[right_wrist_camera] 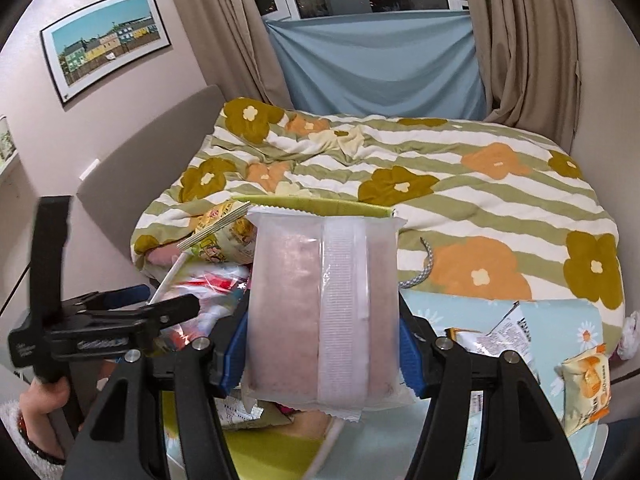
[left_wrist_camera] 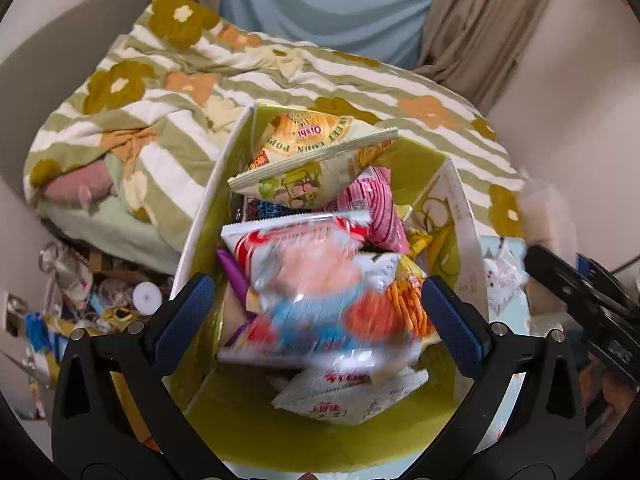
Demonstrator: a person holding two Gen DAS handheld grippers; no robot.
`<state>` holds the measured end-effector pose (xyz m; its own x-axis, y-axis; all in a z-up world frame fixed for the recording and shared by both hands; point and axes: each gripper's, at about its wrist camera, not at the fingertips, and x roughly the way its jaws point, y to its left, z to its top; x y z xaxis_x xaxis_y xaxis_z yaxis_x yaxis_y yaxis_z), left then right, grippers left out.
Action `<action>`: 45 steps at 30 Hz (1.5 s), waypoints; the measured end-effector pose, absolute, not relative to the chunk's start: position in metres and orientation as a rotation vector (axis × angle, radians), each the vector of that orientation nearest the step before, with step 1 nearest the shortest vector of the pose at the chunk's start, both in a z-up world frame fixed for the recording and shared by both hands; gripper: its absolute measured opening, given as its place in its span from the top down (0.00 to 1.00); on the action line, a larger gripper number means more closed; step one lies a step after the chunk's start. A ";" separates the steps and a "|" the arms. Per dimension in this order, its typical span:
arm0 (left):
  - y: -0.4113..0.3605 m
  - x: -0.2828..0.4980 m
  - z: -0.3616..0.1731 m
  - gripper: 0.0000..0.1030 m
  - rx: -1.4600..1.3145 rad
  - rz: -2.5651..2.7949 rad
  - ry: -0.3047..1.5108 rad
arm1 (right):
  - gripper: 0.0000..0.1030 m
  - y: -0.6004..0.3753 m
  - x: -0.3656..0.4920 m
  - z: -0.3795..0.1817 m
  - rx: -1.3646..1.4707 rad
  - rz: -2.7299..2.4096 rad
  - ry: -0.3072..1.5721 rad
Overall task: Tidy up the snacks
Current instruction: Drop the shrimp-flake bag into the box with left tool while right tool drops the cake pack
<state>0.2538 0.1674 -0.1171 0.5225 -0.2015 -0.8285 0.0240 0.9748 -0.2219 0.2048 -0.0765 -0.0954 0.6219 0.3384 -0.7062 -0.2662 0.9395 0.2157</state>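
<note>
My left claw [left_wrist_camera: 316,308] hangs spread wide above the snack box [left_wrist_camera: 208,200], gripping nothing; its blue pads [left_wrist_camera: 184,312] sit at the lower left and lower right of the left wrist frame. Between them, at the frame's centre, a red, white and blue snack bag [left_wrist_camera: 316,292] shows blurred, on top of the heap inside the yellow-green box. Above it, a pale corn-puff bag [left_wrist_camera: 312,156] lies tilted across the pile, with a pink packet [left_wrist_camera: 376,208] just beside it and a white sachet [left_wrist_camera: 348,396] toward the lower centre. An orange packet [left_wrist_camera: 404,300] peeks out at the right.

My right claw [right_wrist_camera: 324,344] is clenched on a translucent pinkish packet [right_wrist_camera: 324,304], held upright in the middle of the right wrist frame, its back seam facing the camera. The left claw's black body [right_wrist_camera: 100,328] appears at the lower left of that frame. At the lower right, a small orange-printed packet [right_wrist_camera: 588,392] and a crumpled wrapper [right_wrist_camera: 504,332] lie on a light blue daisy cloth [right_wrist_camera: 560,320]. The flowered bed quilt [right_wrist_camera: 440,184] fills the background.
</note>
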 end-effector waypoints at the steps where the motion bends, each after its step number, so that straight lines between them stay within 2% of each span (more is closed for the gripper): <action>1: 0.169 0.251 -0.117 0.00 -0.190 -0.143 1.013 | 0.44 -0.074 0.206 -0.097 0.095 0.342 0.836; 15: 0.180 0.225 -0.104 0.00 -0.132 -0.150 0.947 | 0.44 -0.044 0.236 -0.101 0.091 0.343 0.912; 24: 0.177 0.232 -0.112 0.00 -0.096 -0.111 0.945 | 0.43 -0.034 0.271 -0.131 0.134 0.351 0.997; 25: 0.176 0.232 -0.113 0.00 -0.096 -0.109 0.948 | 0.41 -0.035 0.272 -0.133 0.141 0.343 0.994; 26: 0.176 0.232 -0.115 0.00 -0.097 -0.107 0.951 | 0.33 -0.035 0.271 -0.134 0.153 0.344 0.989; 27: 0.175 0.232 -0.116 0.00 -0.098 -0.106 0.954 | 0.11 -0.038 0.270 -0.135 0.171 0.350 0.985; 28: 0.175 0.232 -0.118 0.00 -0.098 -0.104 0.957 | 0.00 -0.039 0.268 -0.135 0.178 0.350 0.982; 36: 0.169 0.220 -0.121 0.00 -0.086 -0.099 0.965 | 0.00 -0.045 0.242 -0.136 0.112 0.334 0.964; 45: 0.169 0.200 -0.095 0.00 -0.079 -0.106 0.911 | 0.00 -0.053 0.215 -0.109 0.111 0.340 0.898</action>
<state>0.1995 0.1686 -0.0948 0.6081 -0.1247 -0.7840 0.0579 0.9919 -0.1129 0.2153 -0.0530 -0.1086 0.5736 0.3356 -0.7472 -0.2432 0.9408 0.2359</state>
